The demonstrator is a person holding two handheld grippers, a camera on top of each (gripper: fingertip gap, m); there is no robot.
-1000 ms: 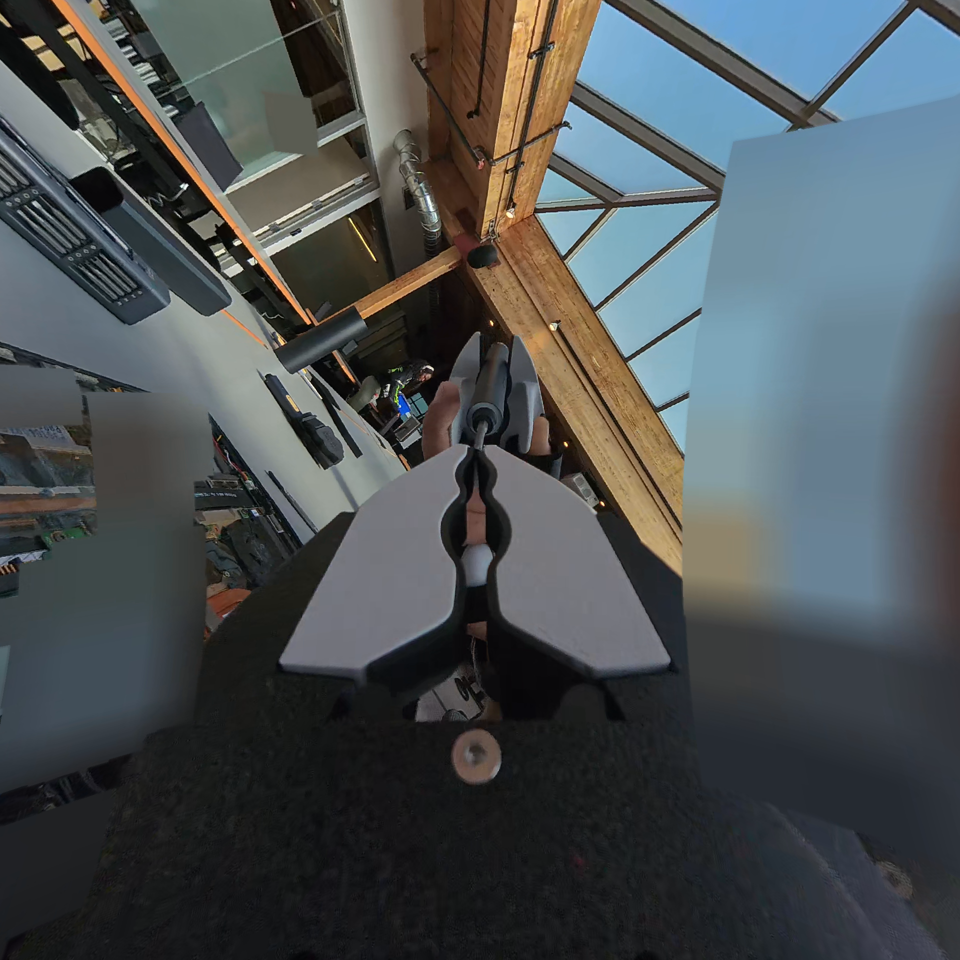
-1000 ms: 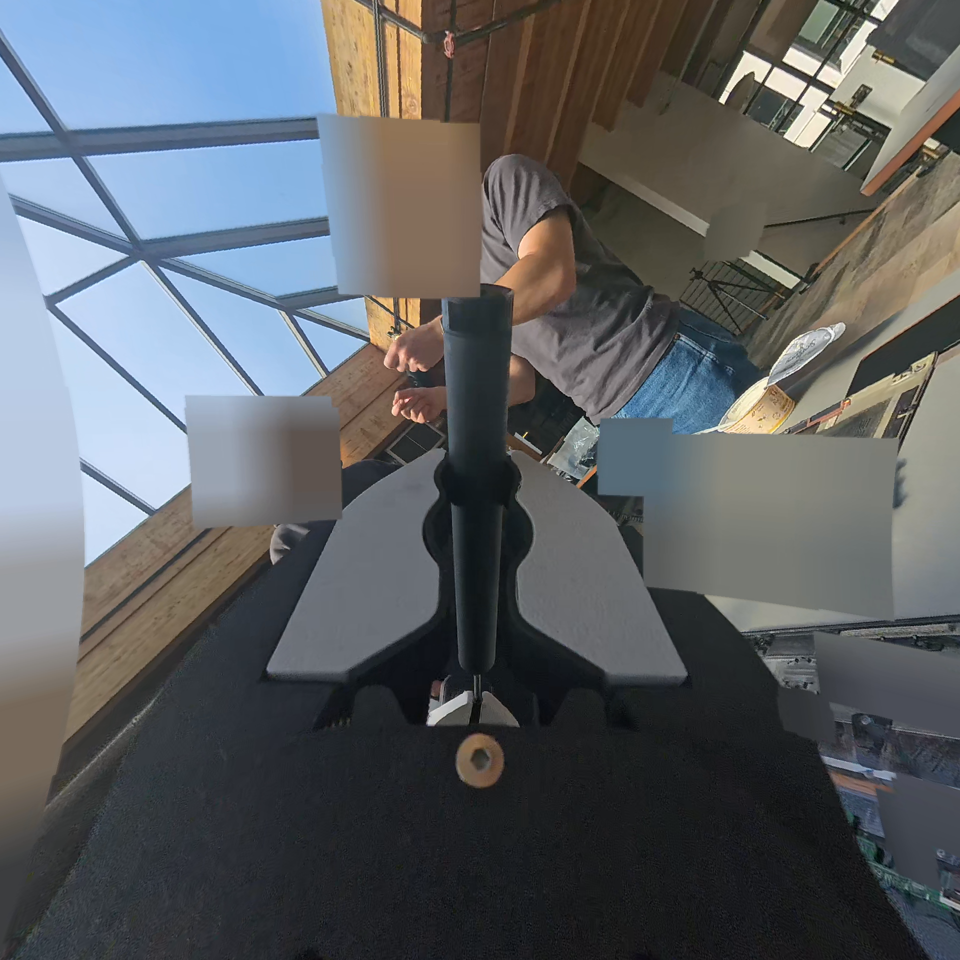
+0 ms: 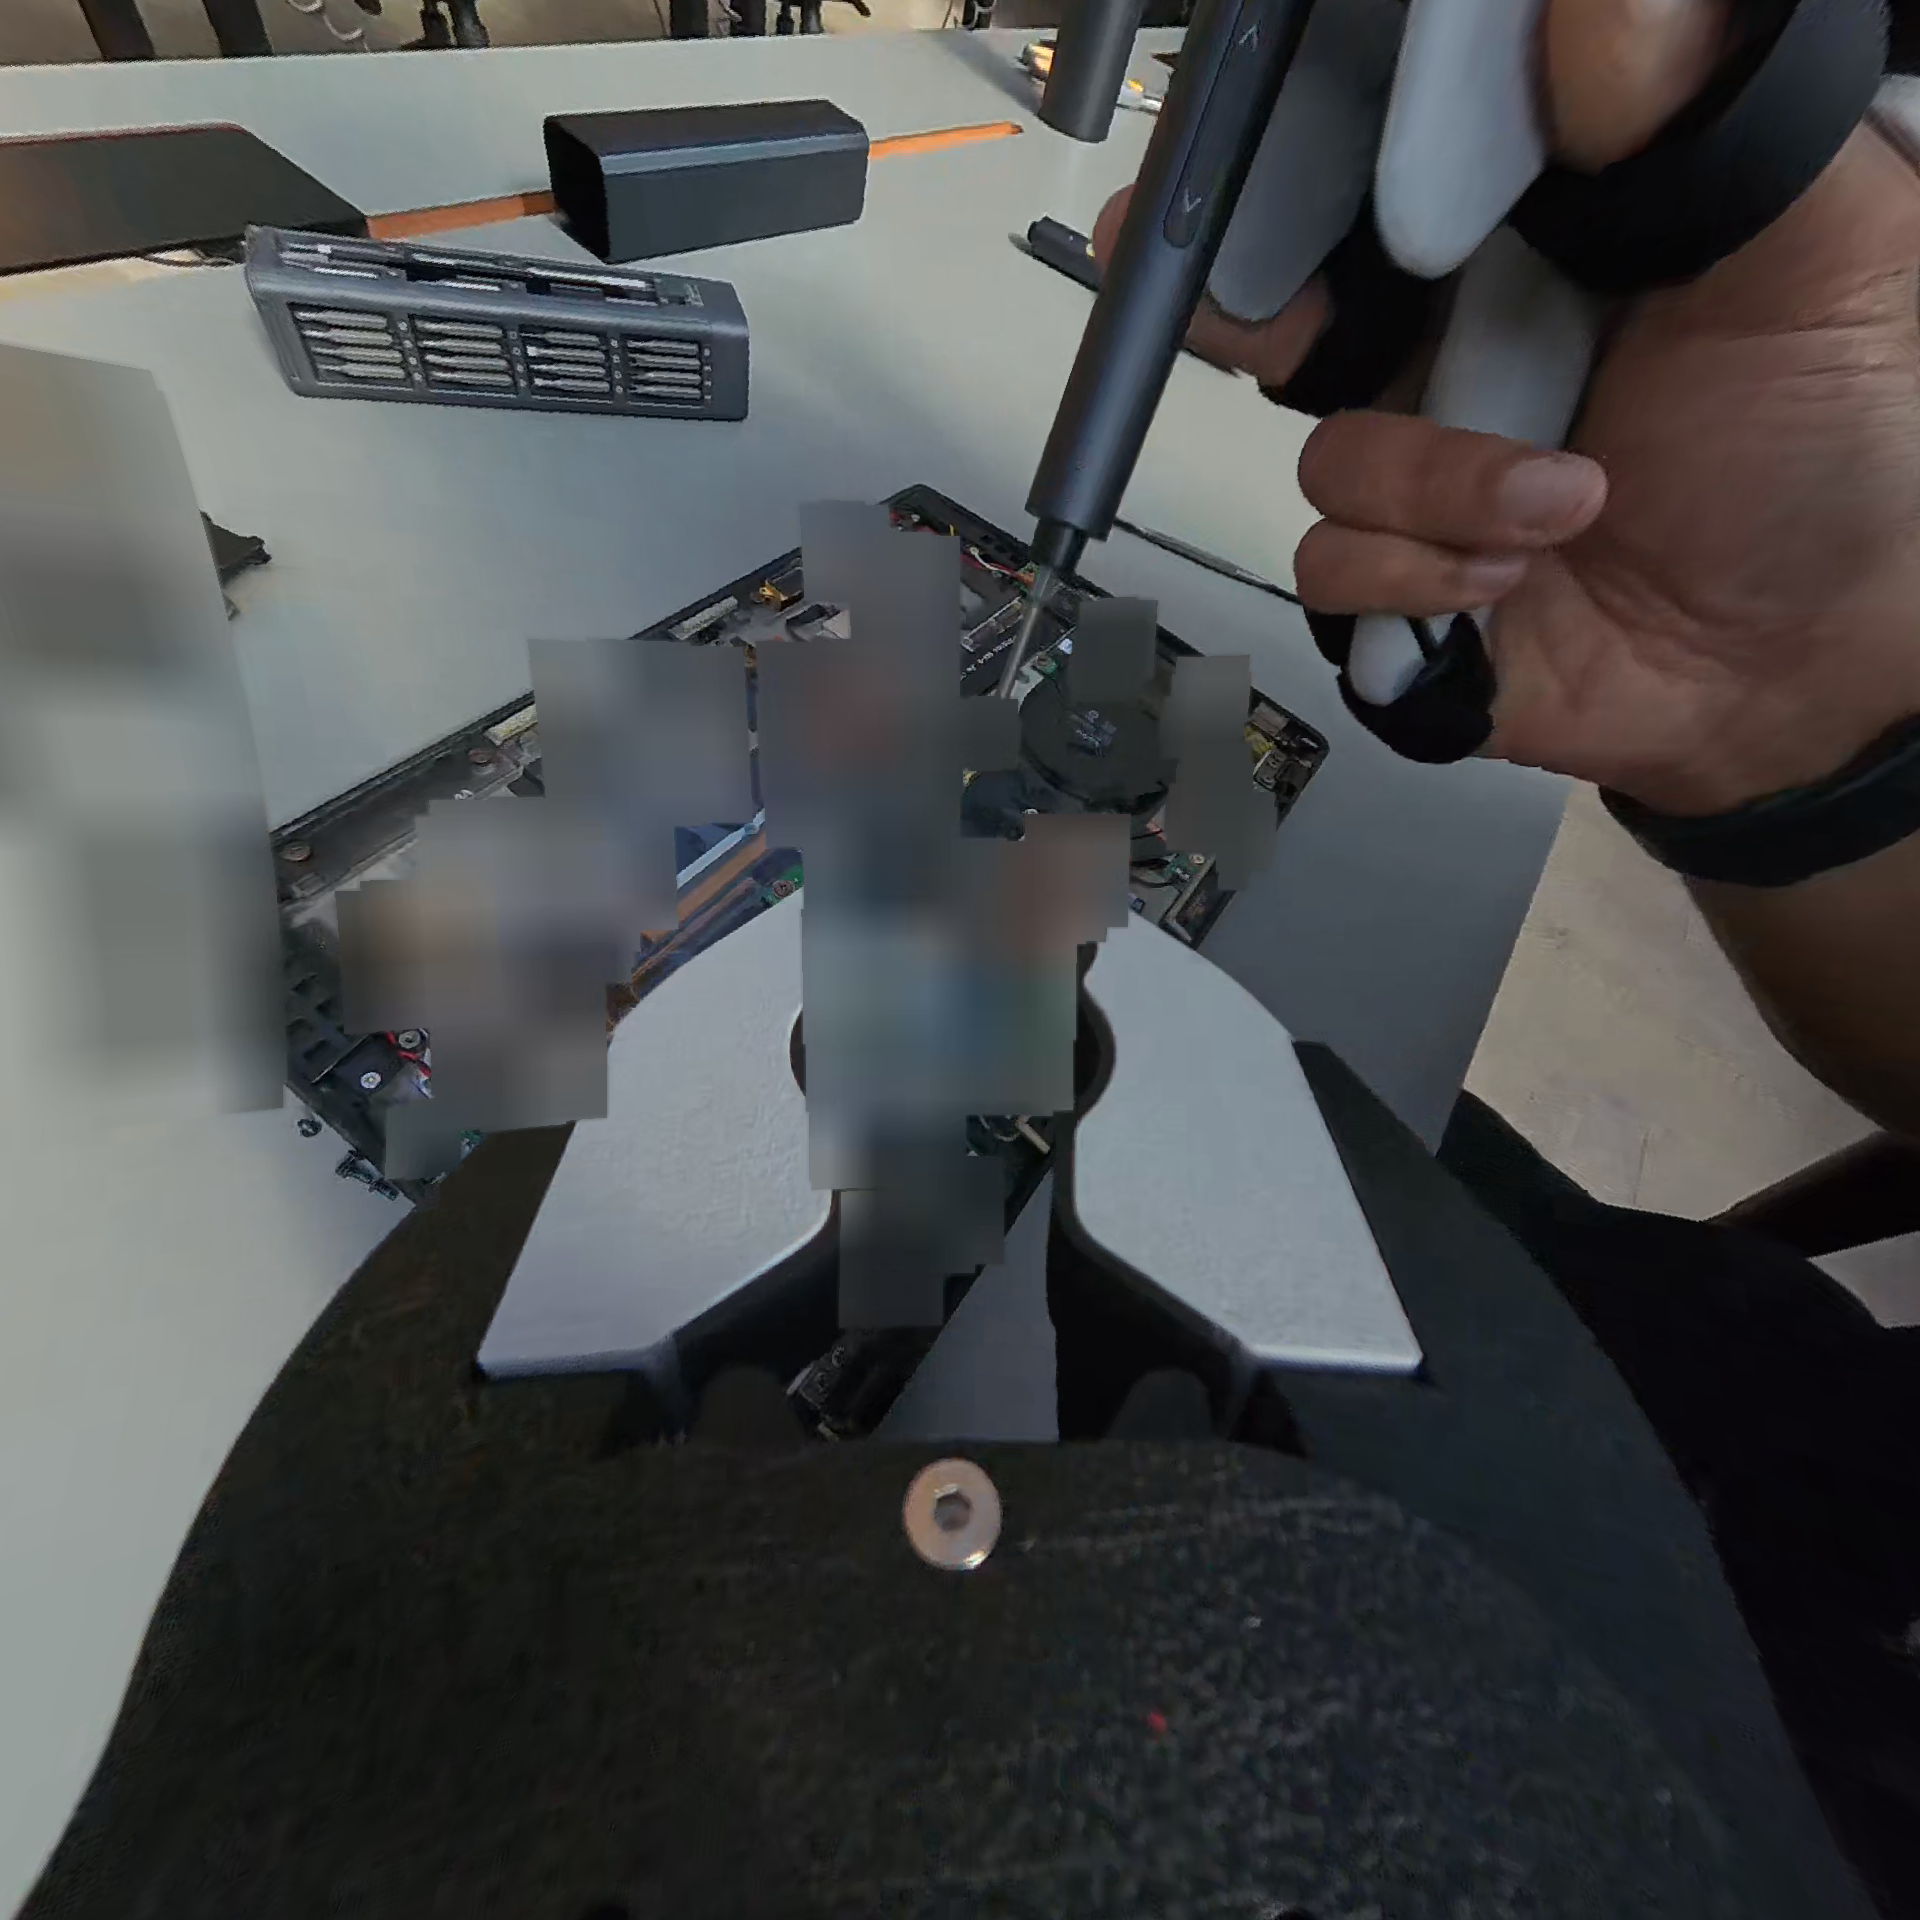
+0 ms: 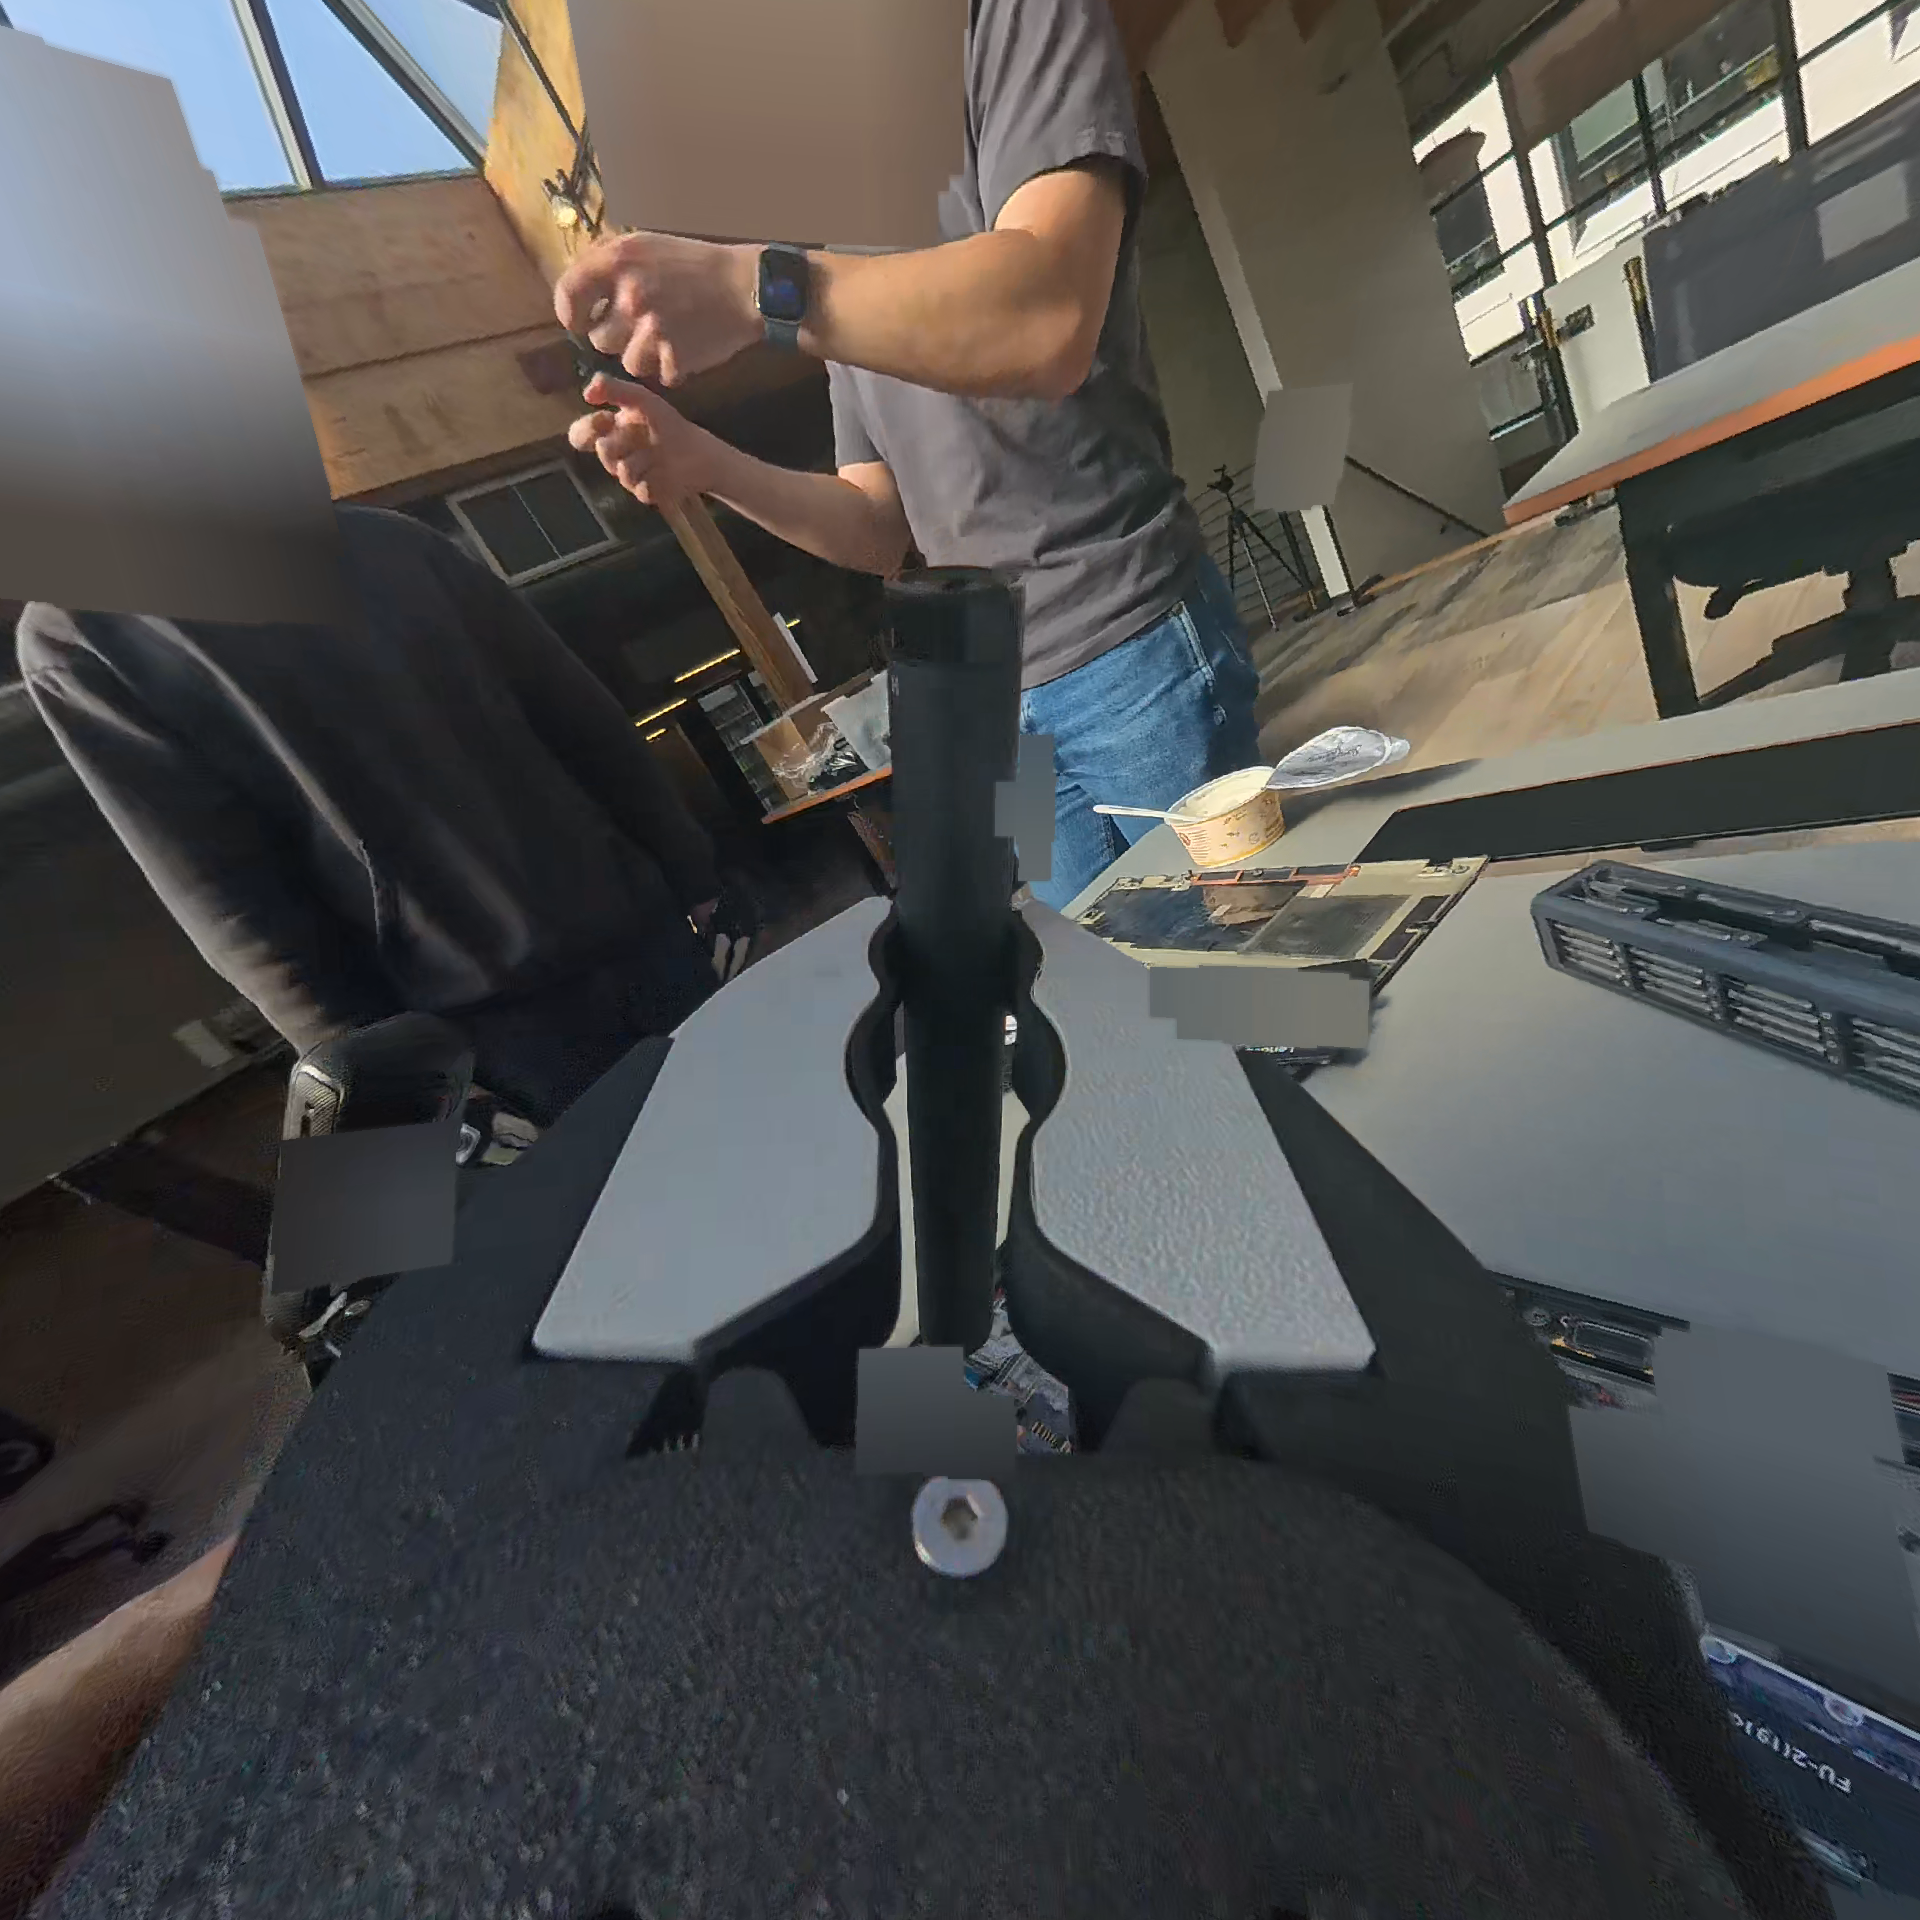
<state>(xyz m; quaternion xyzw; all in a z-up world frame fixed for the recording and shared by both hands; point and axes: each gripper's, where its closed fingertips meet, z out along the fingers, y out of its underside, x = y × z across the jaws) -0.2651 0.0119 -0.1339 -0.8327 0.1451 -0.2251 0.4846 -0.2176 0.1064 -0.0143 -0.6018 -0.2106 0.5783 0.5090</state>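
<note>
My left gripper (image 3: pixel 945 935) is open and empty, with a wide gap between its grey fingers (image 3: pixel 707 1122), hovering low over an opened laptop (image 3: pixel 1283 753) on the grey table (image 3: pixel 416 540). My right gripper (image 4: pixel 951 935) is shut on a dark electric screwdriver (image 4: pixel 951 1039). In the left wrist view the right gripper (image 3: pixel 1351 208) holds the screwdriver (image 3: pixel 1132 312) tilted, its bit tip (image 3: pixel 1023 644) down inside the laptop just beside the round black fan (image 3: pixel 1091 727). A hand (image 3: pixel 1610 603) grips the right gripper's handle. Blur patches hide much of the laptop's inside.
A grey bit case (image 3: pixel 499 332) lies behind the laptop and shows in the right wrist view (image 4: pixel 1714 966). A dark box (image 3: pixel 707 177) stands farther back. Small loose screws (image 3: pixel 358 1169) lie by the laptop's left corner. Another opened board (image 4: pixel 1278 914), a paper cup (image 4: pixel 1226 821) and two people (image 4: pixel 1039 416) are beyond. The left gripper's tips are roughly 15 cm from the right gripper's. The grey bit case (image 3: pixel 499 332) is about 30 cm from both grippers' fingertips. Look for it in the right wrist view (image 4: pixel 1698 971) too.
Both grippers have swung down from pointing at the ceiling to the table. My left gripper has opened. My right gripper still holds the screwdriver, now with its bit in the laptop.
</note>
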